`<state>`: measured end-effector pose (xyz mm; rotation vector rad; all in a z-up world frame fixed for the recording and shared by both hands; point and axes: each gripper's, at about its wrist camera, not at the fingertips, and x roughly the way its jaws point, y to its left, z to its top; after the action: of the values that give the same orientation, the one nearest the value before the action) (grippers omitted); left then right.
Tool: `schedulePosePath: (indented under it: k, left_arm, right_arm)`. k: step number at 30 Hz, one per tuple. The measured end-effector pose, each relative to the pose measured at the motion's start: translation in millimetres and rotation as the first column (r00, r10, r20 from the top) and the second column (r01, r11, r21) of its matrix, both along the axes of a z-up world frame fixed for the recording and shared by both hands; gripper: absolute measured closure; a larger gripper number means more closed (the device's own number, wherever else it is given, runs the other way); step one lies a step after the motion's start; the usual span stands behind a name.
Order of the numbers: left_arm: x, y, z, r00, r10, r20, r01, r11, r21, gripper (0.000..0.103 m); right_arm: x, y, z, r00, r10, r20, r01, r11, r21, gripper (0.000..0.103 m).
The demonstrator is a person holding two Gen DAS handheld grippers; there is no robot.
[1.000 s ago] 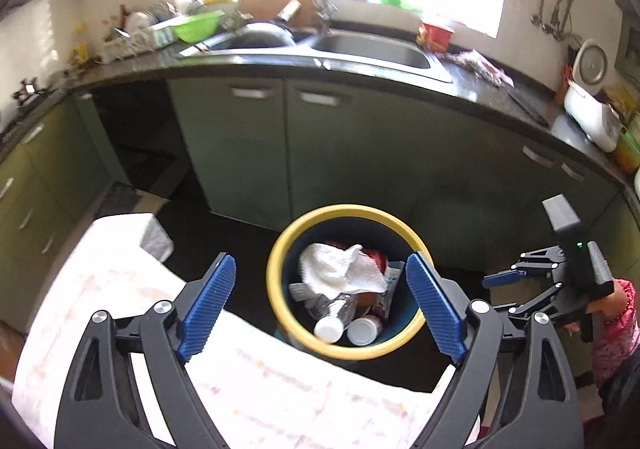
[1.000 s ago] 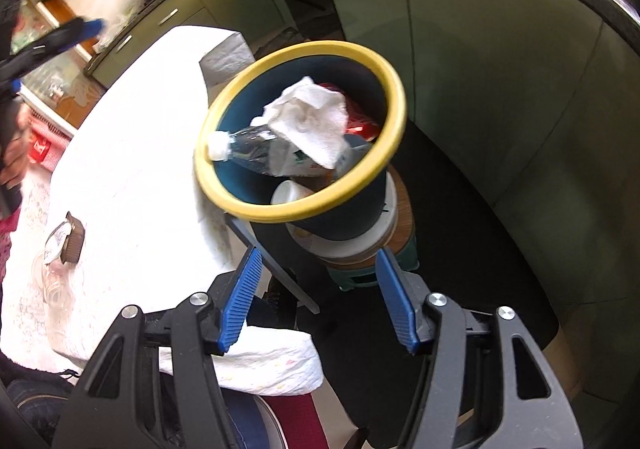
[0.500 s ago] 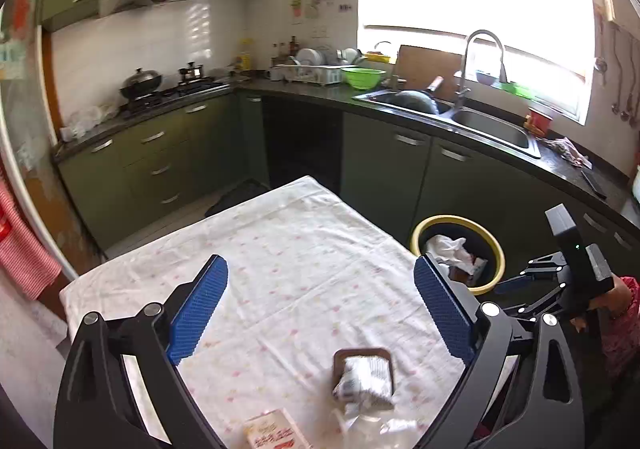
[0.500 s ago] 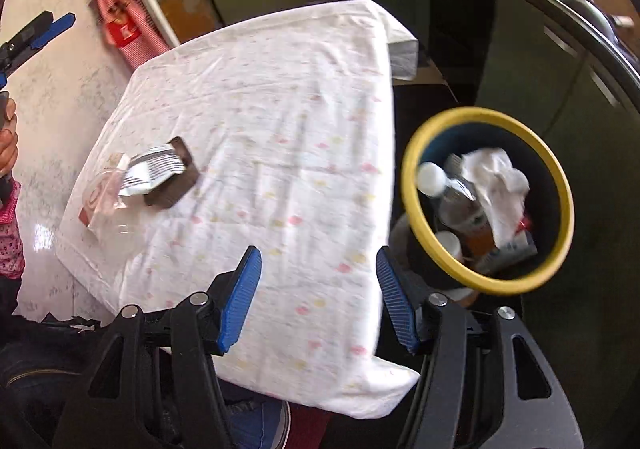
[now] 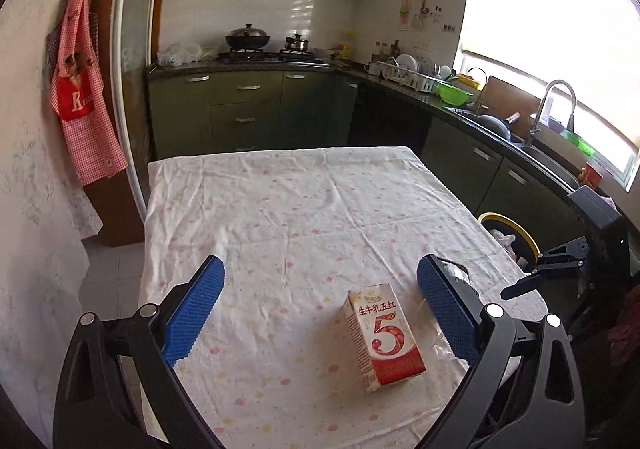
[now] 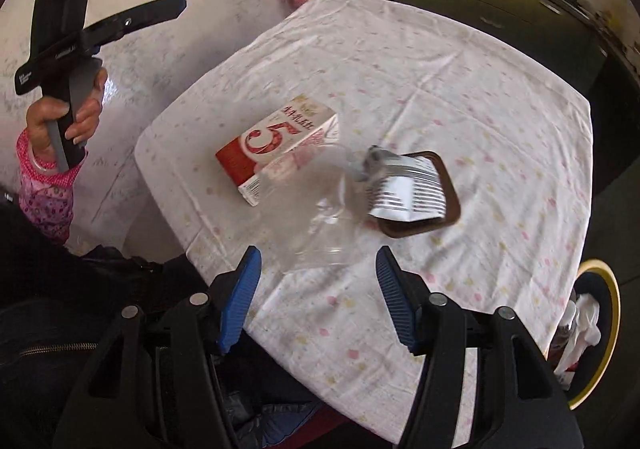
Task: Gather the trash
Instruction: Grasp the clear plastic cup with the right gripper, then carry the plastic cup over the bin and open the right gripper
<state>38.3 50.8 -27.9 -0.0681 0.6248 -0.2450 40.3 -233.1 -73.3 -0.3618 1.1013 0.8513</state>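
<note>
A red and white milk carton [image 5: 380, 333] lies on the flowered tablecloth [image 5: 304, 209]. My left gripper [image 5: 320, 269] hovers over the table's near part, its jaws opening with nothing between them. In the right wrist view the carton [image 6: 280, 141] lies beside a crumpled clear plastic bottle [image 6: 312, 209] and a brown tray [image 6: 448, 221] bearing a silver wrapper [image 6: 408, 193]. My right gripper [image 6: 316, 255] hangs open above the bottle, gripping nothing. The left gripper [image 6: 152, 13] shows at upper left, off the table's edge. The yellow-rimmed trash bin [image 6: 612, 305] stands by the table's far corner, with trash inside.
The bin's rim [image 5: 496, 216] shows past the table's right edge, with my right gripper [image 5: 536, 273] near it. Green cabinets, a stove [image 5: 248, 39] and a sink [image 5: 556, 117] line the walls. A red checked apron [image 5: 80, 89] hangs at left. The person's hand [image 6: 68, 121] and dark clothing are close by.
Both views have swung away from the bin and onto the table. The carton, bottle and tray now lie in front of the grippers. The left jaws stand slightly wider.
</note>
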Motion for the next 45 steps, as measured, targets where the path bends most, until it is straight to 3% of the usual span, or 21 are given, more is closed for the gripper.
schedulePosePath:
  k: [14,24,33,36,40,43,45]
  left_arm:
    - [-22.6,24.6,-25.1,0.998,0.048,-0.033,-0.050,0.997,-0.065,0.007]
    - [-17.3,21.1,-29.6,0.998,0.038,-0.046,-0.041,0.997,-0.067,0.007]
    - [-13.7,6.9,-26.0,0.999,0.012,-0.042,-0.014,0.999,-0.045,0.007]
    - [-11.3,-0.5,-24.1,0.999,-0.008,-0.040,0.006,0.999,-0.034,0.007]
    - [-6.5,-13.7,-21.3,0.998,-0.043,-0.041,0.042,0.999,-0.019,0.007]
    - [-1.8,-23.7,-20.8,0.997,-0.069,-0.044,0.069,0.998,-0.012,0.007]
    - [2.5,-31.2,-21.0,0.995,-0.085,-0.049,0.085,0.996,-0.009,0.007]
  right_arm:
    - [8.5,40.2,-41.2,0.998,0.059,0.012,-0.057,0.988,-0.146,0.040]
    - [8.7,37.3,-42.4,0.998,0.063,-0.017,-0.064,0.993,-0.103,0.046]
    - [-10.1,18.5,-16.5,0.998,0.063,-0.029,-0.063,0.998,-0.006,0.047]
    - [-9.7,0.1,-1.5,1.000,0.006,0.007,-0.006,1.000,0.012,0.047]
    - [3.3,-53.2,18.1,0.985,-0.162,0.057,0.160,0.987,0.032,0.047]
    - [20.8,-109.9,24.7,0.940,-0.330,0.083,0.329,0.944,0.031,0.047]
    - [35.9,-153.0,22.2,0.892,-0.445,0.083,0.445,0.895,0.015,0.047]
